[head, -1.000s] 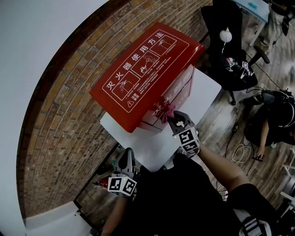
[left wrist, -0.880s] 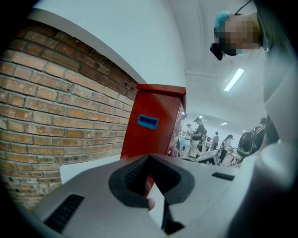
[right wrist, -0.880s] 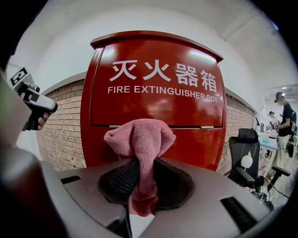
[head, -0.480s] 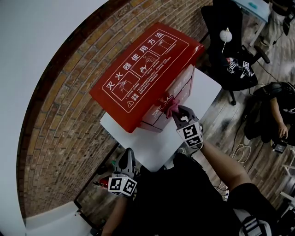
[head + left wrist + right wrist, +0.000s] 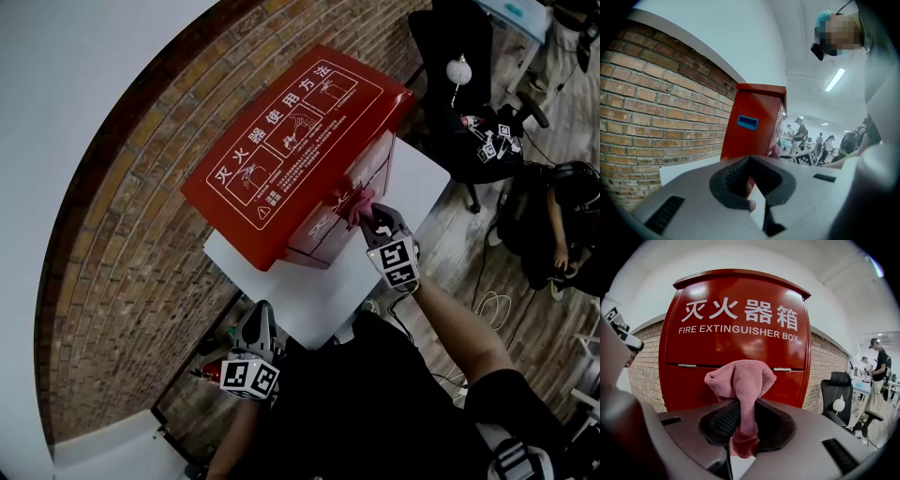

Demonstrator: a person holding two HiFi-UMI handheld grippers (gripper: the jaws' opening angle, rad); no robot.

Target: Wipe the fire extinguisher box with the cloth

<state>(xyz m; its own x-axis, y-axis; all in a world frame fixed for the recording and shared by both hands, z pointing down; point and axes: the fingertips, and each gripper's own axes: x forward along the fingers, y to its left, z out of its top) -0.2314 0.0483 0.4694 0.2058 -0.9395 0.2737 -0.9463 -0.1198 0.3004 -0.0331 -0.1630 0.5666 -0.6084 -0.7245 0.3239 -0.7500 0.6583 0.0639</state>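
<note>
Nearest, the left gripper was held low beside the body, its jaws drawn together on nothing, well apart from the work. Further out, the right gripper was clamped on a pink cloth. The cloth's bunched head stood out past the jaws and a short tail hung down behind them. The cloth was set at the lower front of the red box, under the overhanging lid, and seemed to touch it, though contact could not be confirmed. The box stood on a white table against a brick wall. The step in hand was judged to be the wiping of the front panel. For that to be done well, the bunched head would have to be pressed flat and square to the panel. Strokes would best be run across its width and overlapped, with the hard jaw tips held off the paint. The clamp would need to be firm enough that the cloth was not dragged out. The idle left gripper could be used to steady the box, which might slide on the smooth table.
</note>
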